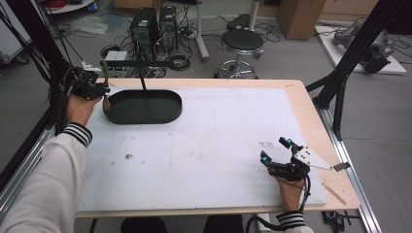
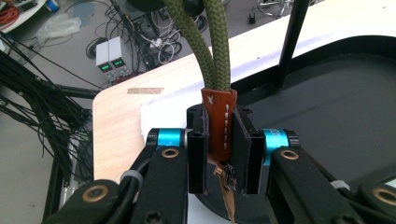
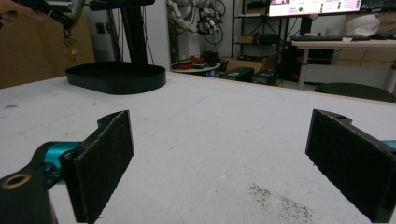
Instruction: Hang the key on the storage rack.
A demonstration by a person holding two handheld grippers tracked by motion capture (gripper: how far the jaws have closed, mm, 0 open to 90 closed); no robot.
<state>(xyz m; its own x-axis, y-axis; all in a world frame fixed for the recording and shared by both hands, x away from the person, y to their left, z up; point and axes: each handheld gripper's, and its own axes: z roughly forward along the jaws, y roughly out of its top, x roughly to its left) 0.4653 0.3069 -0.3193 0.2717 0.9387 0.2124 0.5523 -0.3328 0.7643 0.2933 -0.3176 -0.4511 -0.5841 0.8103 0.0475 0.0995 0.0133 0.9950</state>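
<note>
Fingers (image 2: pixel 244 154) of our left gripper (image 2: pixel 219 154) clamp the brown leather tab (image 2: pixel 218 123) of a green cord loop (image 2: pixel 205 42), far left above the black stand's tray (image 1: pixel 145 115). Right gripper (image 1: pixel 277 151) idle, fingers spread, near right on the table (image 1: pixel 209 145). Step: hanging the loop; next we likely lift it onto the stand's arm.

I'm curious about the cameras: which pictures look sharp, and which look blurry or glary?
High view: even light, soft overall, white table mat slightly washed out. Left gripper view: leather tab and green cord crisp, floor clutter softer. Right gripper view: near jaws blurred, black tray sharper, bright monitor glaring.
</note>
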